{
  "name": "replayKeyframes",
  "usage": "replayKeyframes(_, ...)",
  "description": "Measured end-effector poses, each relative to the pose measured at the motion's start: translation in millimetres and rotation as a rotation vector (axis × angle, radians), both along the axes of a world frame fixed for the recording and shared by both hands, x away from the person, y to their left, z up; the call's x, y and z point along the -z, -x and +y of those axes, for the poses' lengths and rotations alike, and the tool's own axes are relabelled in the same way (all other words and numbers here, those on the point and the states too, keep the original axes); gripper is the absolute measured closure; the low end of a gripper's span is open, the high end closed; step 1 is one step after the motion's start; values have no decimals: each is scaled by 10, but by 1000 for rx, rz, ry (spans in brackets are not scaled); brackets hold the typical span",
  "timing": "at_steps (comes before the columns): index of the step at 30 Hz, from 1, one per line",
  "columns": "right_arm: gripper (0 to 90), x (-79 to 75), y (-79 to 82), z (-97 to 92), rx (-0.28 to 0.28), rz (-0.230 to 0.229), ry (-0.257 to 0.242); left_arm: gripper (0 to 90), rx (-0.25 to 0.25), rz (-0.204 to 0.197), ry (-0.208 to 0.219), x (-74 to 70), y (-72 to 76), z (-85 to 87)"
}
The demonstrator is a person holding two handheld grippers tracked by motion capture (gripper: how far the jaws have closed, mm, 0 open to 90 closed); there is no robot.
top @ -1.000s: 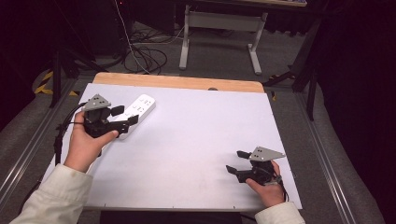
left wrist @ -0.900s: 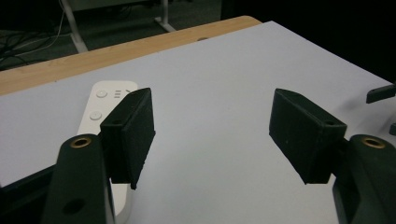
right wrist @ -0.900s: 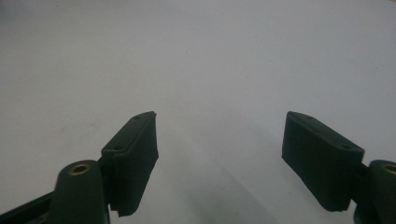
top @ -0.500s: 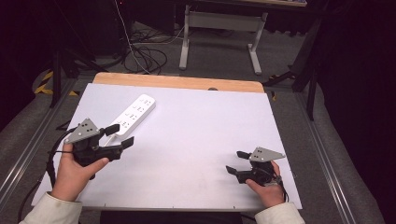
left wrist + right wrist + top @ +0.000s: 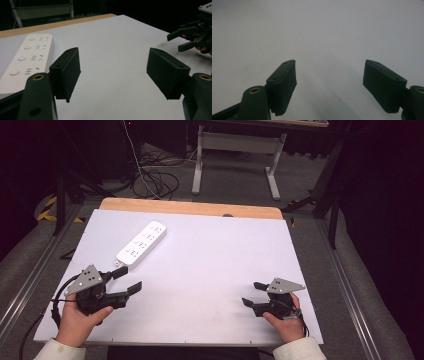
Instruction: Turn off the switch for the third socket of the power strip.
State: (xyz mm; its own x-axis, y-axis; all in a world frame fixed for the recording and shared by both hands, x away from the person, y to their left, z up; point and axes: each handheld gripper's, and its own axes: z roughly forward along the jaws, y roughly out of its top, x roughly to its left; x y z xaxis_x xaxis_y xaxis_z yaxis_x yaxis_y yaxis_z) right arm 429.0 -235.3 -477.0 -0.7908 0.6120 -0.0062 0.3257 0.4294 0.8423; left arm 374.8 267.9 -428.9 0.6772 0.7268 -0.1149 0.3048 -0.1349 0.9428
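Left tool [image 5: 127, 281] wide, jaws just opening, nothing between, near desk [image 5: 210, 270] left edge beside white power strip [image 5: 142, 242]; right tool [image 5: 254, 294] wide, empty.

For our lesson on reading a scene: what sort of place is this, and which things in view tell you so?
Most likely a lab or workshop set up for recording. A white work board lies on a wooden table, loose cables trail over grey carpet, and a white power strip is the lone item.
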Motion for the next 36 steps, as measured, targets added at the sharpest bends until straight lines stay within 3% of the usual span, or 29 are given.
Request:
replayKeyframes(10, 275, 1, 10, 6, -9, 0, 0, 265, 17, 7, -36, 262, 33, 27)
replayKeyframes(13, 274, 0, 13, 5, -11, -1, -1, 265, 2, 8, -17, 337, 45, 49)
replayKeyframes(16, 275, 2, 16, 8, -11, 0, 1, 265, -19, 35, 4, 445, 62, 80)
replayKeyframes(20, 275, 3, 20, 15, -15, -1, 2, 265, -38, 47, -18, 544, 77, 124)
replayKeyframes(30, 274, -10, 36, 20, -23, -11, 6, 288, -41, 8, -65, 526, 99, 89)
replayKeyframes(36, 275, -16, 42, 28, -26, -15, 7, 298, -45, 12, -47, 519, 107, 86)
